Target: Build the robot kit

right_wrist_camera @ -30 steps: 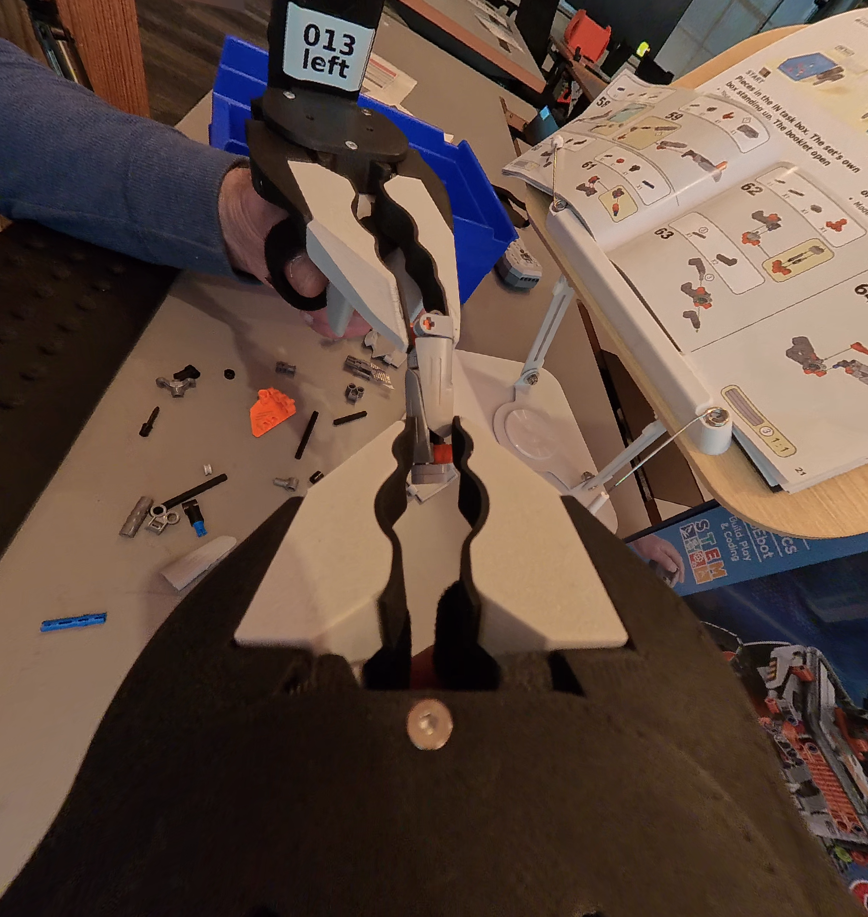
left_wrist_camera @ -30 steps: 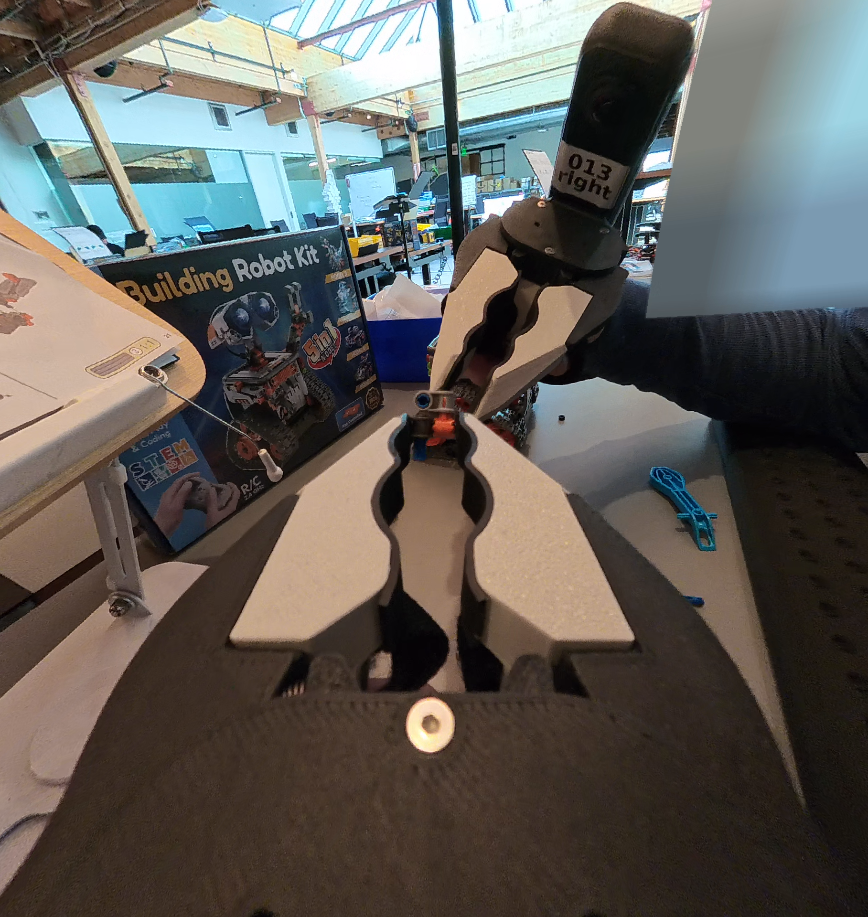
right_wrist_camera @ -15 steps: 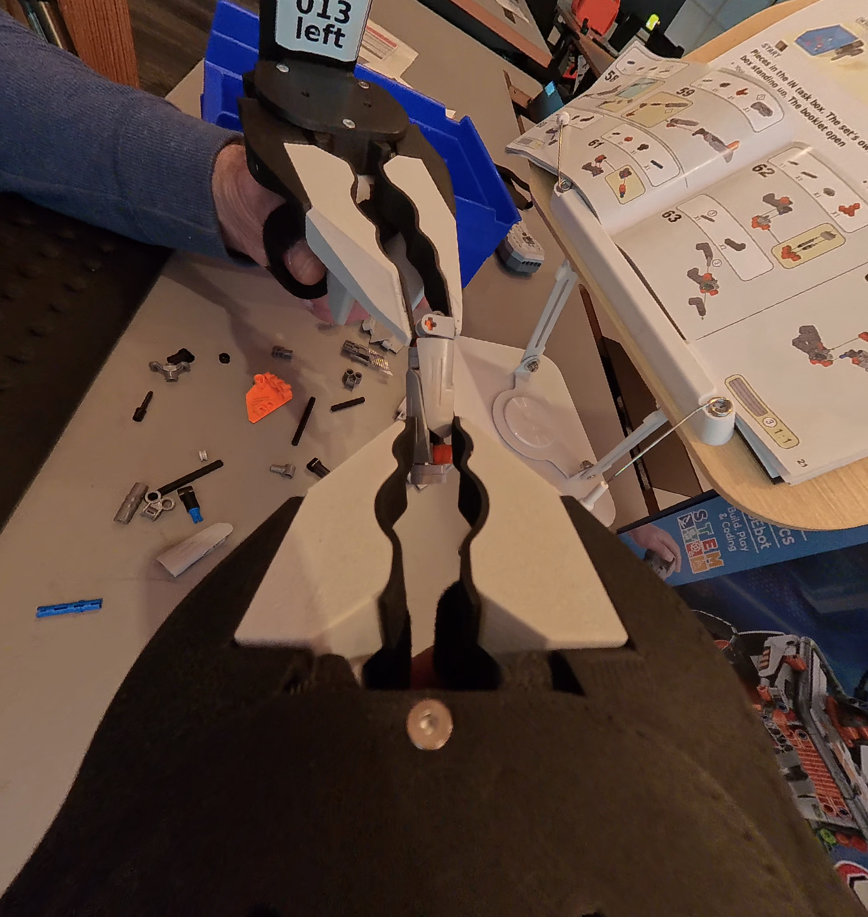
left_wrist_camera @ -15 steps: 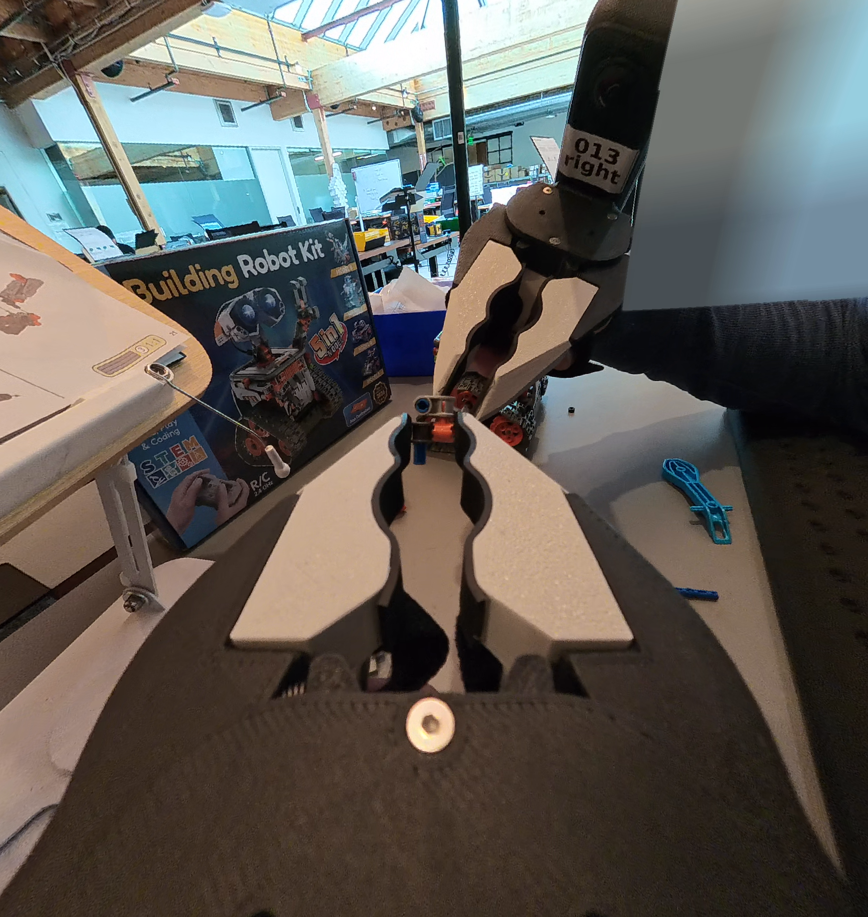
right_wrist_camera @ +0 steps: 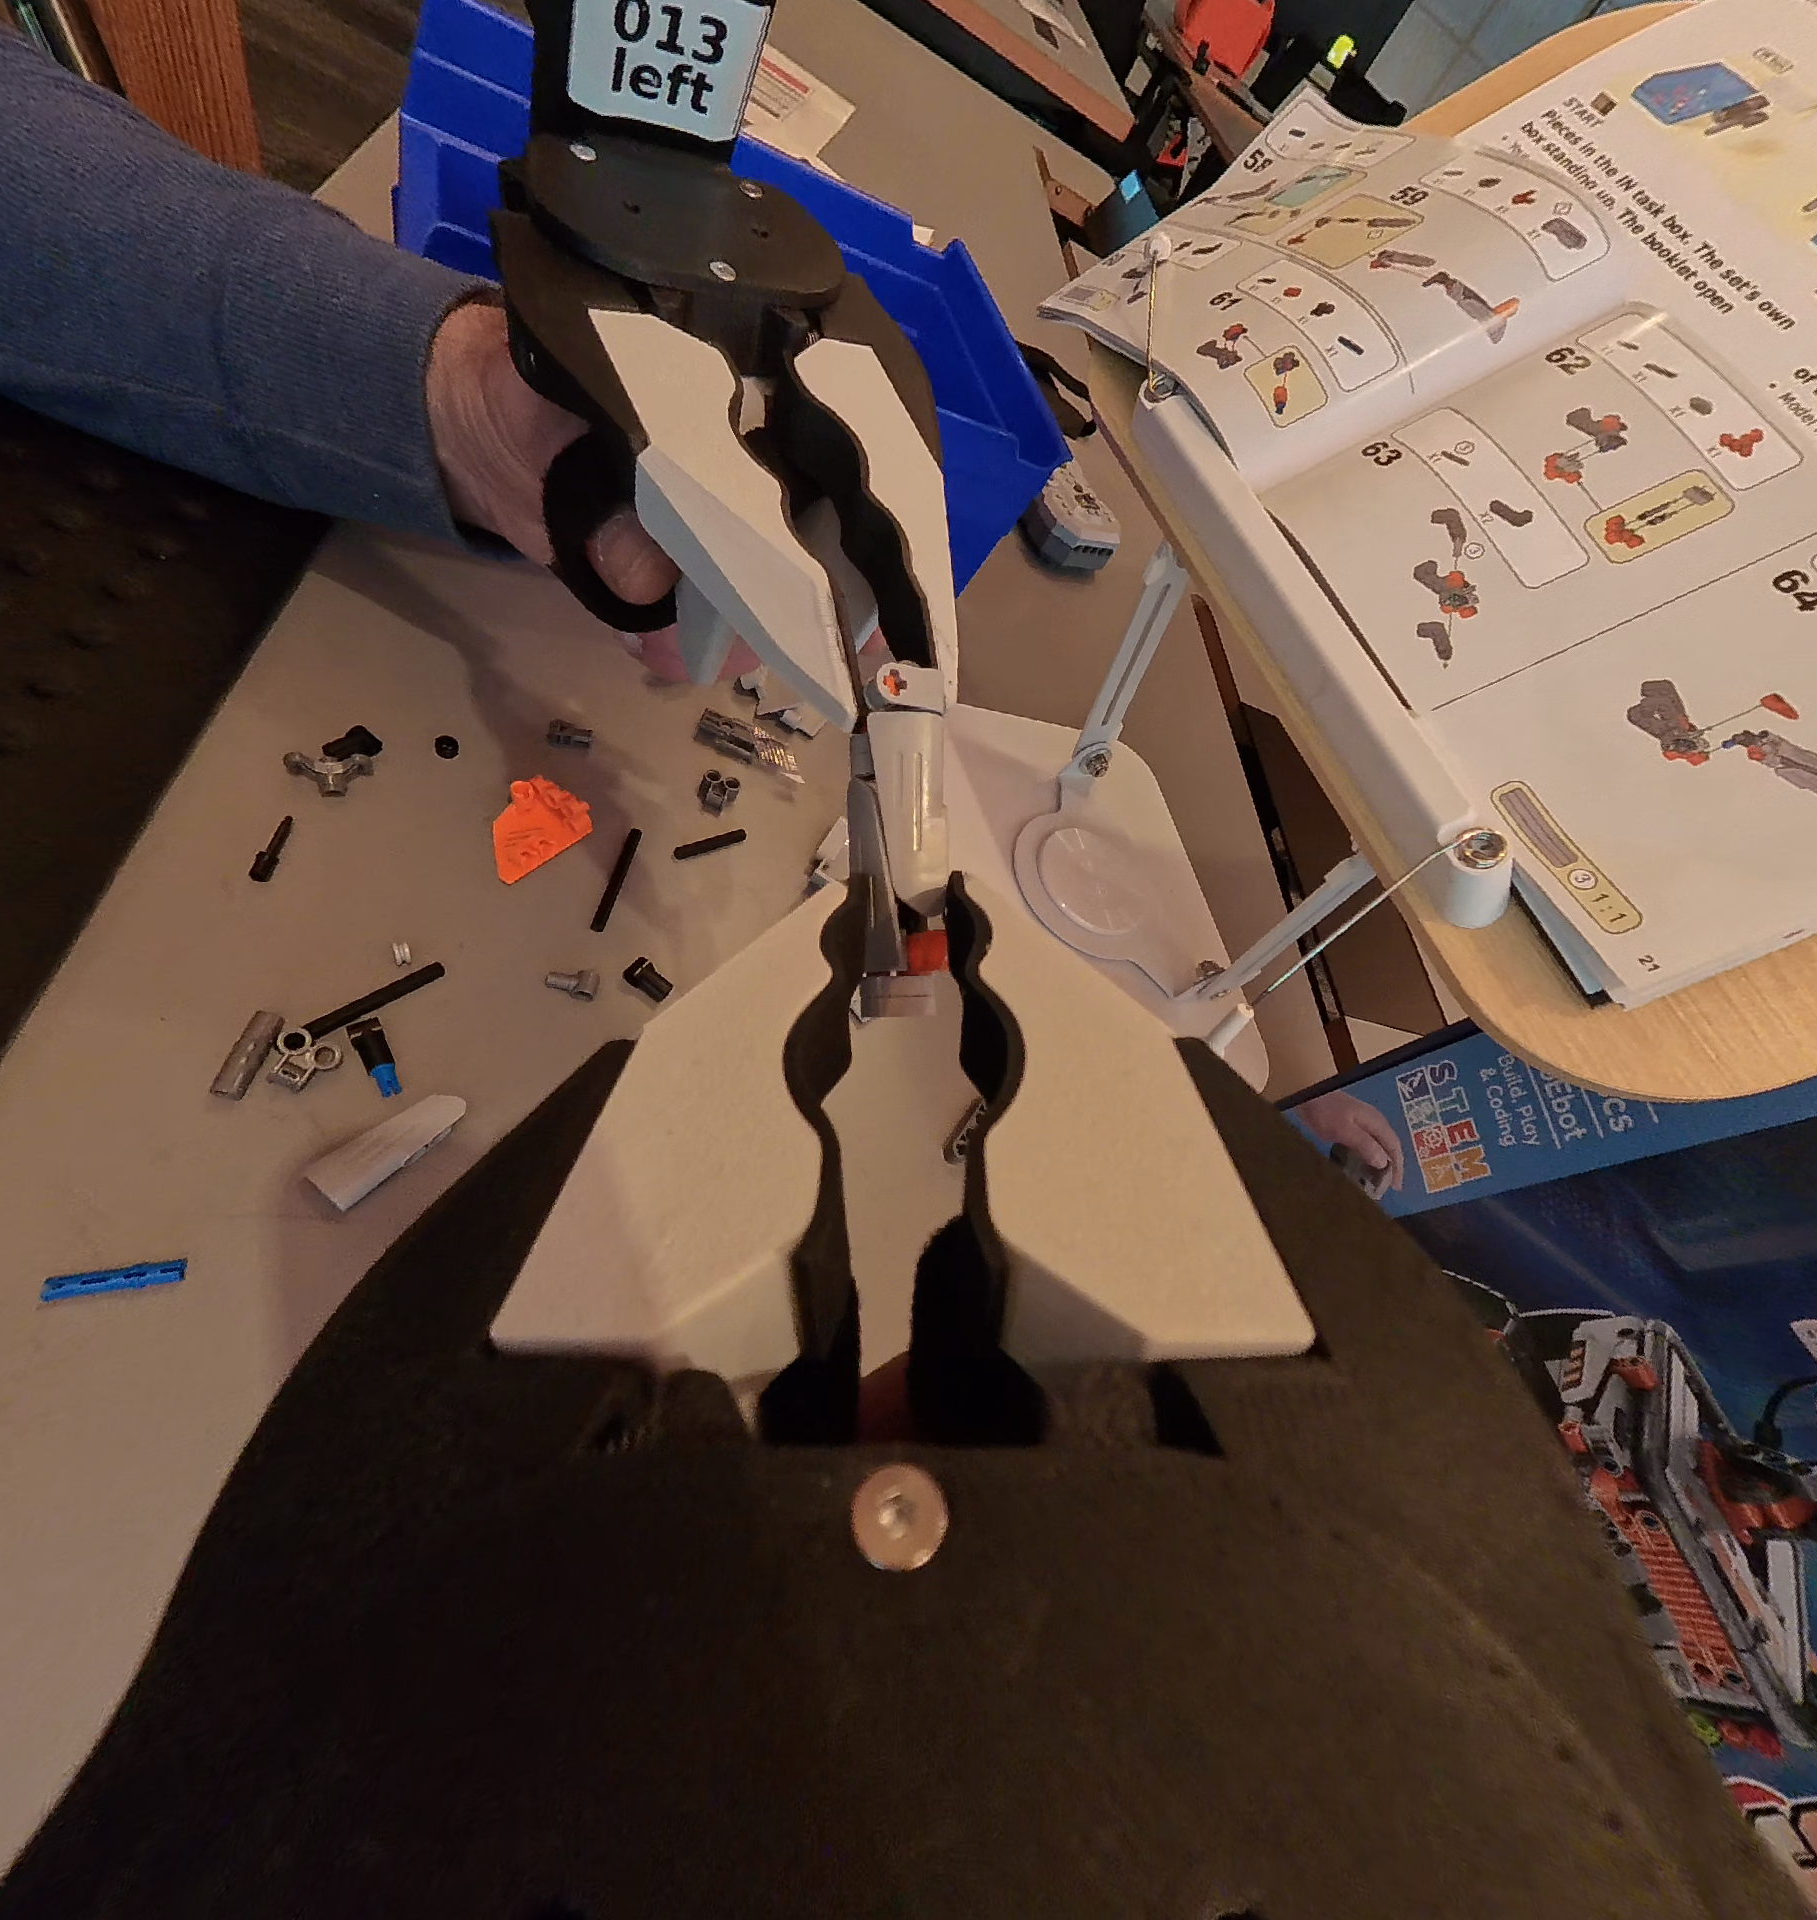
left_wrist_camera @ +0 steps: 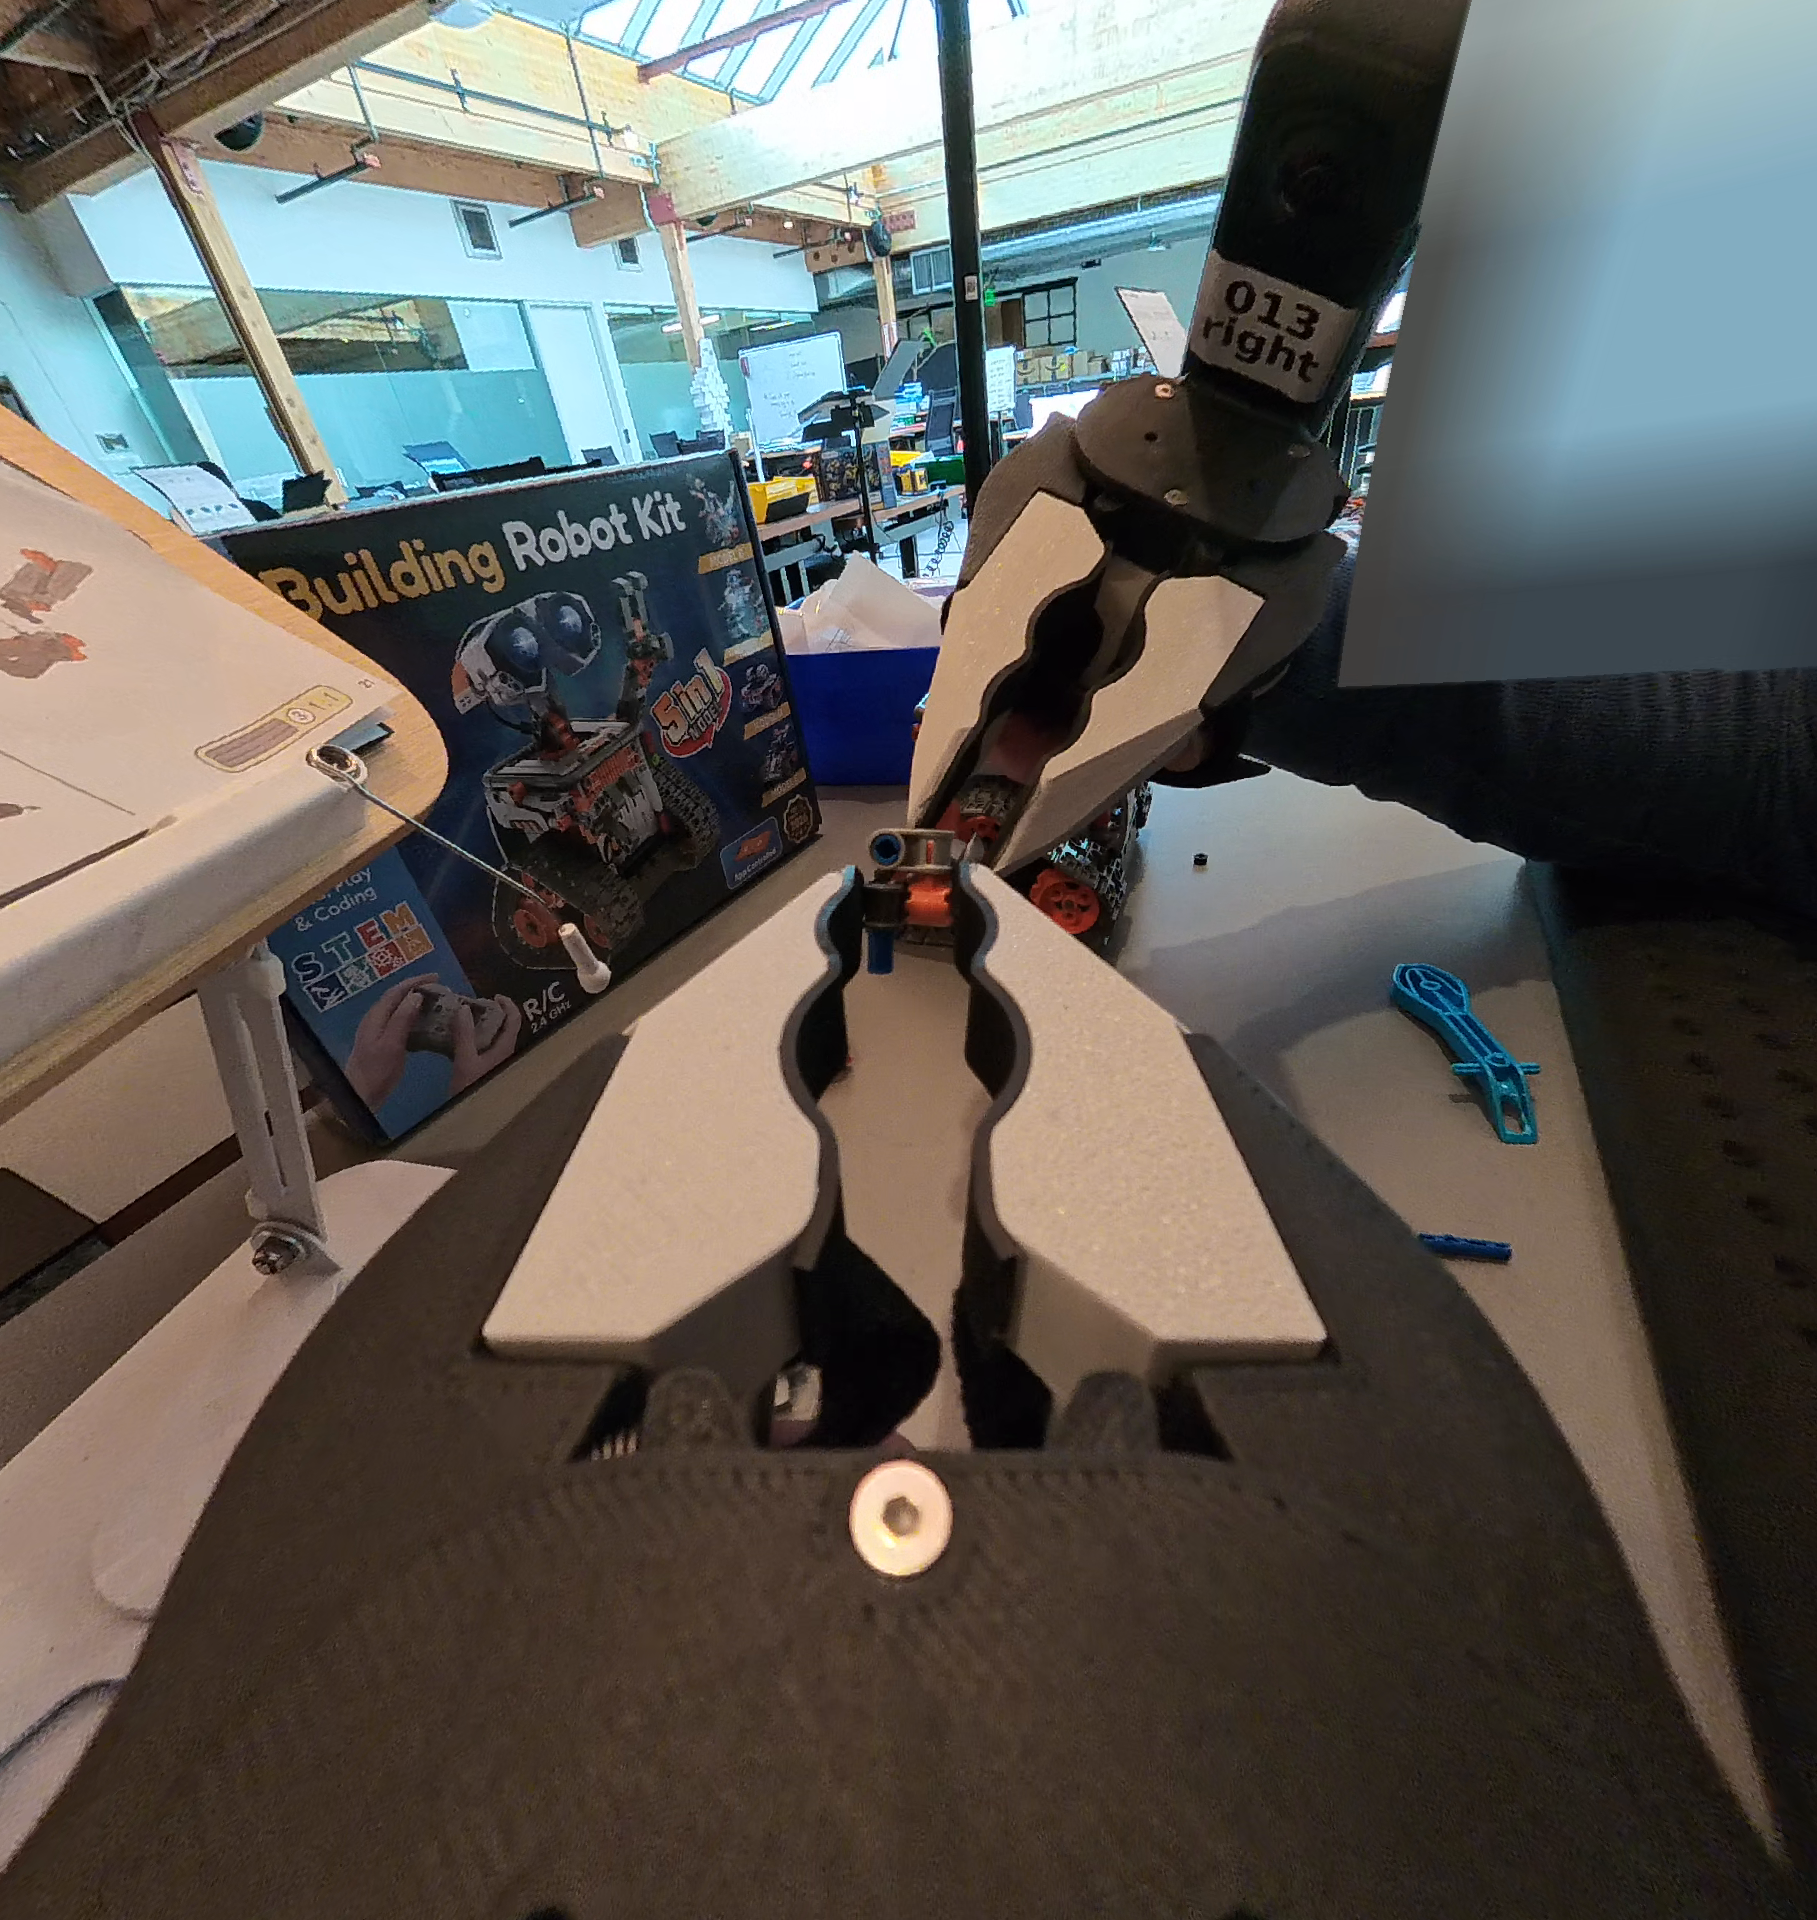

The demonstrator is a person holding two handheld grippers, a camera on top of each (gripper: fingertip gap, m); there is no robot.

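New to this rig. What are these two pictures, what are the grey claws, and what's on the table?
No robot: a person holds a two-finger gripper in each hand, each with a camera looking along its fingers. The left wrist view shows the left gripper up close and the right gripper opposite; the right wrist view shows the reverse. Both are shut on one small brick assembly, grey-white with orange bits, one at each end. On the table: loose small parts, a blue bin, an open instruction booklet on a stand, and the kit box.
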